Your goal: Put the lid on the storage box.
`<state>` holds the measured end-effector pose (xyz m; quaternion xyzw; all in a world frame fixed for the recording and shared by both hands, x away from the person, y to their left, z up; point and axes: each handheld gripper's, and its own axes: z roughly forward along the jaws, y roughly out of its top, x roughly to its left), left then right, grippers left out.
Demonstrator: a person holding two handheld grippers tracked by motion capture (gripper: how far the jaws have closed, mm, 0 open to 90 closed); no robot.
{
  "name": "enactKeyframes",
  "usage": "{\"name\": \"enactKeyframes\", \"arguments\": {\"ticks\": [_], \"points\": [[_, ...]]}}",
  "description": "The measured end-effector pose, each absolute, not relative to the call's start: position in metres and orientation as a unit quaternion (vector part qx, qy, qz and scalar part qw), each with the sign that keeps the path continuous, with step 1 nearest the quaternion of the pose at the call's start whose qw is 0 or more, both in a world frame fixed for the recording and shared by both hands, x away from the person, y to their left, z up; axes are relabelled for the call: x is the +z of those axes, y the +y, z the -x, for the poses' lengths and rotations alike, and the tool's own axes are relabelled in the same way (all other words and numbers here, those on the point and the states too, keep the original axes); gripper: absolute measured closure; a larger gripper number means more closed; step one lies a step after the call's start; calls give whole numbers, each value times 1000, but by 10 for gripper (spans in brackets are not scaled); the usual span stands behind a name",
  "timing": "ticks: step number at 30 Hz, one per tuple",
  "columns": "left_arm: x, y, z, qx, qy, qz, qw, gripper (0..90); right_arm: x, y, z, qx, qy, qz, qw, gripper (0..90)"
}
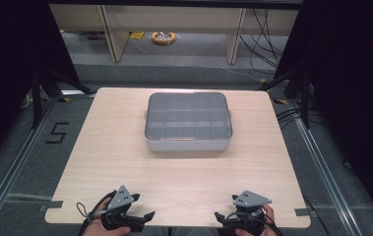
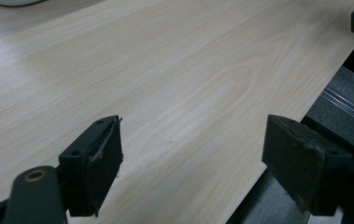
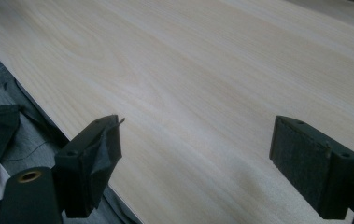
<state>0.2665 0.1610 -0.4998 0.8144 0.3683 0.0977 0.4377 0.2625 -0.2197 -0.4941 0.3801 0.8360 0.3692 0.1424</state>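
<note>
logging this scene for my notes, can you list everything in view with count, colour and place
light wooden table with rounded corners: one, pale wood, centre of the high view
grey plastic compartment box with a clear lid: one, grey, on the far middle of the table, lid on, compartments look empty
orange round thing: one, orange, on the floor beyond the table, too small to identify
black mark like a 5: one, black, on the floor left of the table
cables: several, black, on the floor at far right
left gripper: one, black with a grey plate, near left edge of the table, open, holding nothing
right gripper: one, black with a grey plate, near right edge, open, holding nothing
</note>
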Motion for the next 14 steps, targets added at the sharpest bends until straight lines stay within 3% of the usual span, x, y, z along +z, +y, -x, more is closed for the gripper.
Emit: {"name": "enactKeyframes", "arguments": {"ticks": [14], "points": [[-500, 163, -269, 98, 371, -819, 427, 196, -495, -220, -261, 366, 831, -400, 124, 178]]}}
